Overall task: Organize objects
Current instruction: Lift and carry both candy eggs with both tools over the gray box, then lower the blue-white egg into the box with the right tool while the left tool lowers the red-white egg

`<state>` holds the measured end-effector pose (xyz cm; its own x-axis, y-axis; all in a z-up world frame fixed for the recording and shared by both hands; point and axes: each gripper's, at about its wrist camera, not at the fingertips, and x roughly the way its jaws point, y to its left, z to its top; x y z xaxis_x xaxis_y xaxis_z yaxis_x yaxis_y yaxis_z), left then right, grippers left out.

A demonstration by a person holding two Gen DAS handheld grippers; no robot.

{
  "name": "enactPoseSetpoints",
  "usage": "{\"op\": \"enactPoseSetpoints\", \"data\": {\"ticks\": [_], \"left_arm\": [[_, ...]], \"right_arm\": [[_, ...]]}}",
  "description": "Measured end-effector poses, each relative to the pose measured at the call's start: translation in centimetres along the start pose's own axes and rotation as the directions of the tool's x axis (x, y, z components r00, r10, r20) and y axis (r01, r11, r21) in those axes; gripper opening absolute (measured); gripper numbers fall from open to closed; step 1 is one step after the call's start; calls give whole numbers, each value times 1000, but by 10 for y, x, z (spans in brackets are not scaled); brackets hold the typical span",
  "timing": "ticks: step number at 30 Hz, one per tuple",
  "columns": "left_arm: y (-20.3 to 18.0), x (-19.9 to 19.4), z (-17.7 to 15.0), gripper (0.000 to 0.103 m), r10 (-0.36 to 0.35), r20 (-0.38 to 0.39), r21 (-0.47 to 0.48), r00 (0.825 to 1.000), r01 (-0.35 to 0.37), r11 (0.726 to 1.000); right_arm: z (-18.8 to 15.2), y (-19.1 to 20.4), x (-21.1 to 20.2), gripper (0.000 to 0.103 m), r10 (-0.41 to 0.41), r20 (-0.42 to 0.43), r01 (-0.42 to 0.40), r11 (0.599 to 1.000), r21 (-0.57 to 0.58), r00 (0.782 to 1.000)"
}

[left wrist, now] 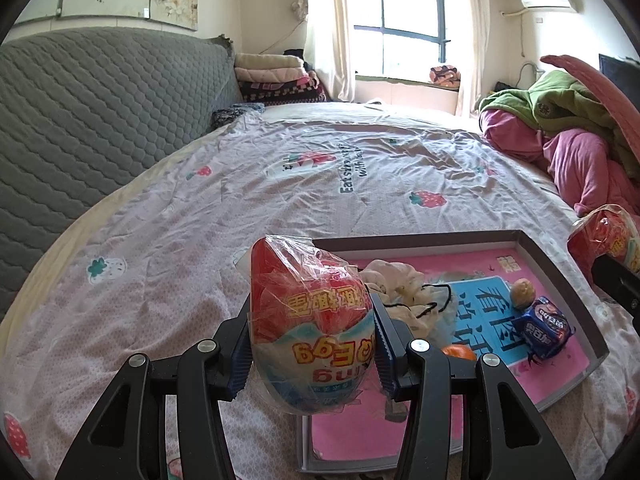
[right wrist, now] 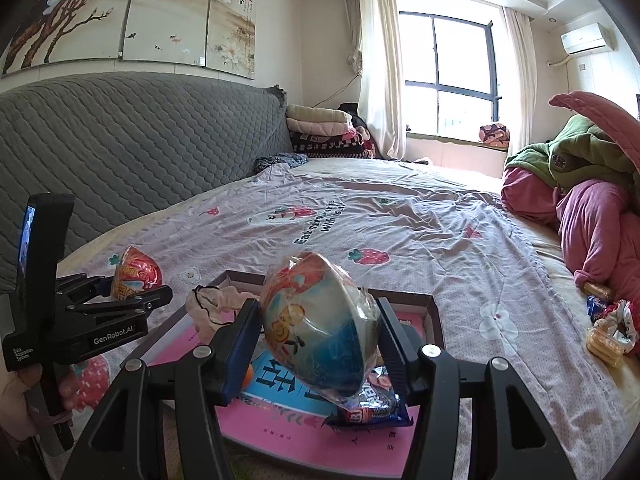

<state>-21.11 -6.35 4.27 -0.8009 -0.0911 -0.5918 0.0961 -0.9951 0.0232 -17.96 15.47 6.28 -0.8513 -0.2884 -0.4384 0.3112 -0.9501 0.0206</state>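
My left gripper [left wrist: 312, 344] is shut on a plastic-wrapped toy egg, red on top and white-blue below [left wrist: 308, 320], held above the near left corner of a shallow box tray with a pink floor [left wrist: 560, 252]. My right gripper [right wrist: 316, 340] is shut on a second wrapped toy egg [right wrist: 320, 328] held over the same tray [right wrist: 434, 312]. The tray holds a crumpled cream cloth pouch [left wrist: 396, 288], a blue biscuit packet [left wrist: 542, 326], a small brown round snack [left wrist: 524, 290] and an orange ball [left wrist: 460, 353]. The left gripper with its egg also shows in the right wrist view [right wrist: 136, 276].
The tray lies on a bed with a strawberry-print sheet [left wrist: 280, 200]. A grey quilted headboard [left wrist: 100, 100] rises at the left. Pink and green bedding [right wrist: 580, 184] is piled at the right, with loose snack packets [right wrist: 608, 328] beside it.
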Motion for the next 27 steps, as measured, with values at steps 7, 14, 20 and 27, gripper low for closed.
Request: {"op": "enactPoseSetpoints", "data": {"ticks": [7,14,20,27], "left_arm": [[1,5,0,52,1,-9,-1,1000,-1,1000],[-1,7,0,52,-3,-17,7,1000,3,1000],[-2,8,-1,52,-5,-22,12,1000,5,1000],[-6,13,-5,52,-22,-47,24,999,23,999]], "right_arm": [[2,1,9,57,-9,-3,9,1000,-8,1000],[-1,3,18,57,-8,-21,8,1000,-10,1000],[-5,6,21,57,-6,-40,6,1000,-12,999],[-11,10,26,57,-6,-70,5,1000,-21,998]]}}
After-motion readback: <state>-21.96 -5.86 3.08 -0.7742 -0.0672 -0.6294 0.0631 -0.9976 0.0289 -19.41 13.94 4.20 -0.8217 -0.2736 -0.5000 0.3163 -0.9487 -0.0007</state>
